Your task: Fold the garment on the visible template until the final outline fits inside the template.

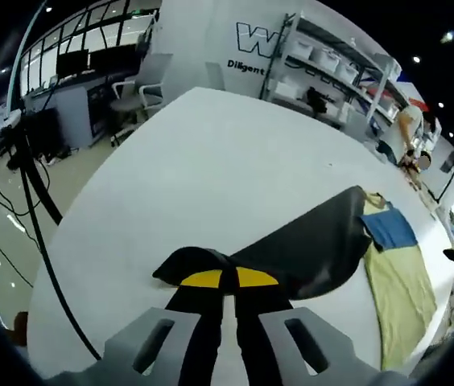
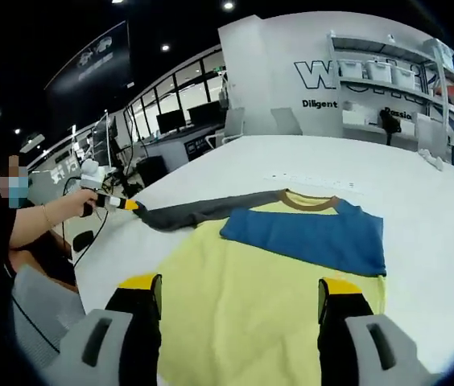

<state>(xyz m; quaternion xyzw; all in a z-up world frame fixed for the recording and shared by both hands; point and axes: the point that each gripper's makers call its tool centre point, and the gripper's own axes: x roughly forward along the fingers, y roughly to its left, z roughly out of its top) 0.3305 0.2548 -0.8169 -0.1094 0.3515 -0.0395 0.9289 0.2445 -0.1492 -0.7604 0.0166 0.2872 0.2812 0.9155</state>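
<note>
While L tool (image 1: 227, 281) pinches the grey sleeve (image 1: 307, 241), garment (image 2: 267, 281) collar (image 2: 311, 203) points away, R tool (image 2: 239, 310) spread.

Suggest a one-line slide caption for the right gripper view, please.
Open right gripper hovers over the yellow-and-blue shirt while the left gripper pulls its grey sleeve outward.

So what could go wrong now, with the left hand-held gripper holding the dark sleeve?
1. The left hand-held gripper pinches only the tip of the dark grey sleeve, so it may slip out.
2. The sleeve is stretched far sideways, and more pull may drag the yellow T-shirt across the white table.
</note>
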